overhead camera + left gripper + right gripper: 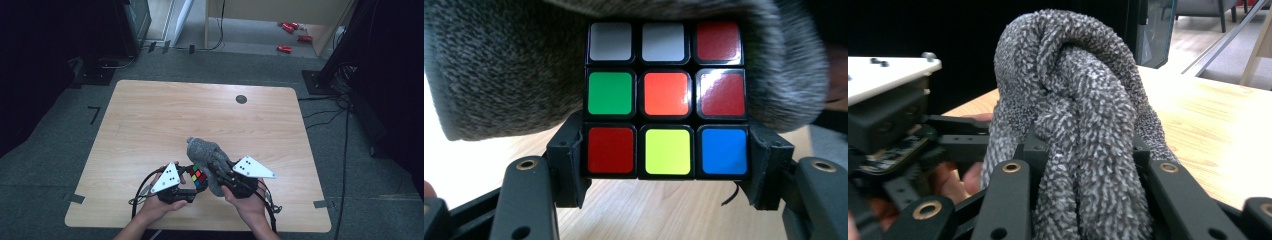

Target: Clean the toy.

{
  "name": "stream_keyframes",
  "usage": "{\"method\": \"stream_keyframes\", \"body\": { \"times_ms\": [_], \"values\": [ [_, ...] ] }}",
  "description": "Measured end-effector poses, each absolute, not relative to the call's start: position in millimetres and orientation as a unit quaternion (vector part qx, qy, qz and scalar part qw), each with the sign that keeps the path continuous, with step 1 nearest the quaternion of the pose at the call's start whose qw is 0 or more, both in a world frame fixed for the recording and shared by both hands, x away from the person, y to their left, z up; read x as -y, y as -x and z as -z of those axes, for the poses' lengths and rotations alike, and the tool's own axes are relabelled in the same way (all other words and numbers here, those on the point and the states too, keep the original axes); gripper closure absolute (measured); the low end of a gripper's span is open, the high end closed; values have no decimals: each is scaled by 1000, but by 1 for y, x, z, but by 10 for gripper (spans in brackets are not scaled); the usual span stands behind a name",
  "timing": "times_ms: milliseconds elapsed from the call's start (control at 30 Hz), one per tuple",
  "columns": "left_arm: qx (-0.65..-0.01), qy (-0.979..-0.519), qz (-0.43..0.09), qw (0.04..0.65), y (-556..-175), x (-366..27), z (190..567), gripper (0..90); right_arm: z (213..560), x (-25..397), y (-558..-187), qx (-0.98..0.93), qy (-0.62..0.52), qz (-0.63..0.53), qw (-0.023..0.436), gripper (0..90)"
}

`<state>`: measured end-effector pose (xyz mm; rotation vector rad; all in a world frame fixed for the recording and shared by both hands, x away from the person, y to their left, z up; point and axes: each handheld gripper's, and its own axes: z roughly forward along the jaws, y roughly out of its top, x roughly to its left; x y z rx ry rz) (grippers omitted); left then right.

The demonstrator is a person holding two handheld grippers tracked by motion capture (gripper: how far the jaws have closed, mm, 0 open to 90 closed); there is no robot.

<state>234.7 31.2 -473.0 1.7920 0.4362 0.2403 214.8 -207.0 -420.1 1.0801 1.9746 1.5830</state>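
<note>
The left gripper [666,160] pinches a cube [666,98] by its bottom row, jaws pressed on both sides; the right gripper [1083,165] is clamped on a bunched grey glove [1078,115]. Both are held side by side over the near edge of the table [150,115] — glove against the cube's far side, draping over it, its fingers pointing away from the person.

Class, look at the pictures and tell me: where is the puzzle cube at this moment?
In the high view the puzzle cube sits near the table's front edge, clamped in the left gripper, pressed against the grey cloth held by the right gripper.
</note>
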Motion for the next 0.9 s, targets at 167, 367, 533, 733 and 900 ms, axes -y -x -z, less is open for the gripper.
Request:
{"method": "stream_keyframes", "body": {
  "times_ms": [167, 367, 533, 733, 900],
  "values": [
    [-198, -767, -107, 601, -238, -35, 471, 350, 430, 220, -224, -698, -423, -545, 191, 677],
    [-194, -774, -106, 593, -235, -30, 474, 350, 414, 203, -210, -707, -377, -564, 200, 683],
    [-197, -774, -108, 592, -236, -32, 473, 350, 422, 207, -216, -707, -387, -559, 196, 687],
    [-207, -774, -105, 589, -239, -32, 474, 350, 431, 214, -223, -709, -409, -541, 196, 697],
    [-206, -783, -113, 575, -238, -28, 477, 349, 421, 203, -215, -709, -385, -561, 187, 702]
  ]
}}
